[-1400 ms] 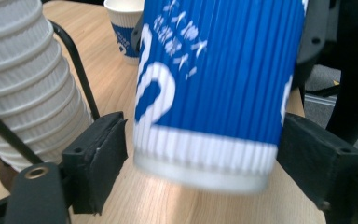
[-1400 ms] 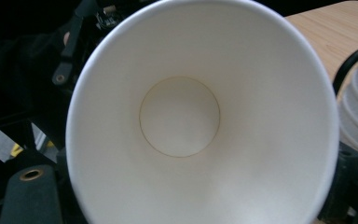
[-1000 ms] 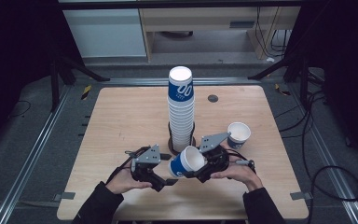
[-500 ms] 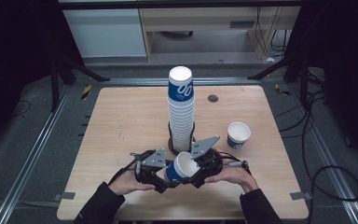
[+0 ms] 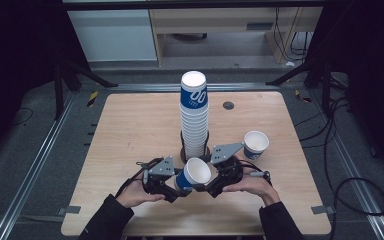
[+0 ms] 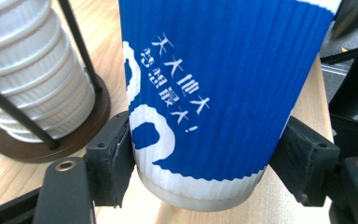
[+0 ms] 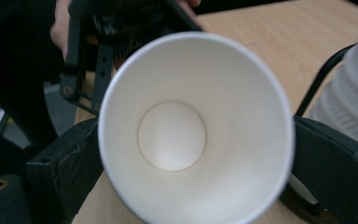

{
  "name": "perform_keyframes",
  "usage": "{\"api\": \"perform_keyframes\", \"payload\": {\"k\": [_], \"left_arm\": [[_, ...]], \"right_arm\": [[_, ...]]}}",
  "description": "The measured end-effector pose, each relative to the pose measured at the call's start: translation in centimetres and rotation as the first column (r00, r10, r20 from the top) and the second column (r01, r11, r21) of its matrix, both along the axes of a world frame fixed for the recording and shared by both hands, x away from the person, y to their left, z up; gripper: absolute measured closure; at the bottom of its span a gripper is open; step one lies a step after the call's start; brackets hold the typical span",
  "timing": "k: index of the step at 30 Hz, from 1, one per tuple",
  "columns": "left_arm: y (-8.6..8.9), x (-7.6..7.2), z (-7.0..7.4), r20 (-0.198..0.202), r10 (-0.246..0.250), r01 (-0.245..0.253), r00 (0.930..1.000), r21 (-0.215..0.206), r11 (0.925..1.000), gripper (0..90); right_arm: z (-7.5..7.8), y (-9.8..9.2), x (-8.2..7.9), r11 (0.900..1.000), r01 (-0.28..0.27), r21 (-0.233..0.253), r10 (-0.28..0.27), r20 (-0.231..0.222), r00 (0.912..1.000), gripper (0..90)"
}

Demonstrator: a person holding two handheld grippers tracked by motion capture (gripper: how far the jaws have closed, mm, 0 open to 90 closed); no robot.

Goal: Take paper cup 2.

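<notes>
Black sleeves, black grippers with grey three-cornered top plates (image 5: 162,166), padded fingers (image 6: 113,158) and seemingly brass-ringed screw holes

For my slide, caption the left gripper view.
Left gripper clamps the base of a blue paper cup, with the stack of cups in its wire holder beside it.

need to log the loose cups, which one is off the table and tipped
The blue cup clamped between both grippers; the other loose cup stands upright on the table.

Light wooden table (image 5: 130,125). Cup stack (image 5: 194,115) in a dark-based wire holder (image 5: 186,151) stands just beyond the right claw (image 5: 211,189). Single upright cup (image 5: 255,145) rests right of that claw. Small dark disc (image 5: 228,105) lies farther back.
</notes>
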State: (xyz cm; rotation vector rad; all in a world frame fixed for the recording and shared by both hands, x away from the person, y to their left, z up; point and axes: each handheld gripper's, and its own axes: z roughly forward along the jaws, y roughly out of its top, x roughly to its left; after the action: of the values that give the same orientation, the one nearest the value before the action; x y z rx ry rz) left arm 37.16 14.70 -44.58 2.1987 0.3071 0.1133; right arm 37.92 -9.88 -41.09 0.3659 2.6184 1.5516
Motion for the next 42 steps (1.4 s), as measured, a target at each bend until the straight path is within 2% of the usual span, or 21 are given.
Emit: {"api": "perform_keyframes", "payload": {"k": [3, 6, 8, 12, 15, 20, 24, 26, 28, 33, 38, 42], "left_arm": [[0.4, 0.3, 0.1, 0.006, 0.025, -0.025, 0.9997, -0.016, 0.9996, 27.8], [0.9, 0.5, 0.3, 0.010, 0.052, -0.051, 0.9986, -0.056, 0.9971, 27.8], [1.2, 0.6, 0.6, 0.013, 0.064, -0.062, 0.9979, -0.091, 0.9939, 27.7], [1.5, 0.5, 1.1, 0.028, 0.092, -0.086, 0.9954, -0.166, 0.9824, 27.8], [1.5, 0.3, 1.3, 0.028, 0.096, -0.088, 0.9950, -0.194, 0.9770, 27.7], [1.0, 0.0, 1.3, 0.036, 0.093, -0.084, 0.9950, -0.200, 0.9762, 27.7], [0.3, -0.2, 1.0, 0.039, 0.091, -0.081, 0.9951, -0.203, 0.9759, 27.7], [0.0, -0.3, 1.0, 0.039, 0.093, -0.082, 0.9949, -0.214, 0.9734, 27.8], [-0.3, -0.4, 0.8, 0.036, 0.089, -0.079, 0.9954, -0.212, 0.9740, 27.7], [-0.4, -0.4, 0.7, 0.028, 0.089, -0.081, 0.9957, -0.219, 0.9725, 27.7], [-0.4, -0.5, 0.7, 0.042, 0.094, -0.083, 0.9947, -0.219, 0.9723, 27.7], [-0.4, -0.5, 0.6, 0.038, 0.092, -0.081, 0.9951, -0.216, 0.9730, 27.7]], "right_arm": [[0.7, -0.9, 0.2, 0.998, 0.030, 0.059, -0.030, 0.000, 0.9996, 6.4], [1.1, -1.7, 0.3, 0.994, 0.054, 0.092, -0.054, 0.006, 0.9985, 6.3], [1.1, -2.1, 0.4, 0.991, 0.069, 0.114, -0.069, 0.000, 0.9976, 6.3], [0.9, -2.3, 0.7, 0.986, 0.076, 0.147, -0.073, -0.028, 0.9969, 6.2], [0.6, -2.0, 0.7, 0.985, 0.072, 0.156, -0.066, -0.042, 0.9969, 6.2], [0.5, -1.2, 0.6, 0.984, 0.055, 0.167, -0.048, -0.049, 0.9977, 6.5], [0.3, -0.8, 0.6, 0.980, 0.053, 0.193, -0.041, -0.063, 0.9971, 7.5], [0.1, -0.5, 0.6, 0.980, 0.050, 0.193, -0.037, -0.072, 0.9967, 8.6], [-0.2, -0.2, 0.6, 0.981, 0.049, 0.190, -0.035, -0.080, 0.9962, 9.1], [-0.5, 0.3, 0.6, 0.980, 0.047, 0.195, -0.032, -0.081, 0.9962, 12.8], [-0.8, 0.4, 0.6, 0.977, 0.058, 0.203, -0.042, -0.080, 0.9959, 16.3], [-0.9, 0.5, 0.5, 0.977, 0.051, 0.208, -0.036, -0.075, 0.9965, 19.9]]}}
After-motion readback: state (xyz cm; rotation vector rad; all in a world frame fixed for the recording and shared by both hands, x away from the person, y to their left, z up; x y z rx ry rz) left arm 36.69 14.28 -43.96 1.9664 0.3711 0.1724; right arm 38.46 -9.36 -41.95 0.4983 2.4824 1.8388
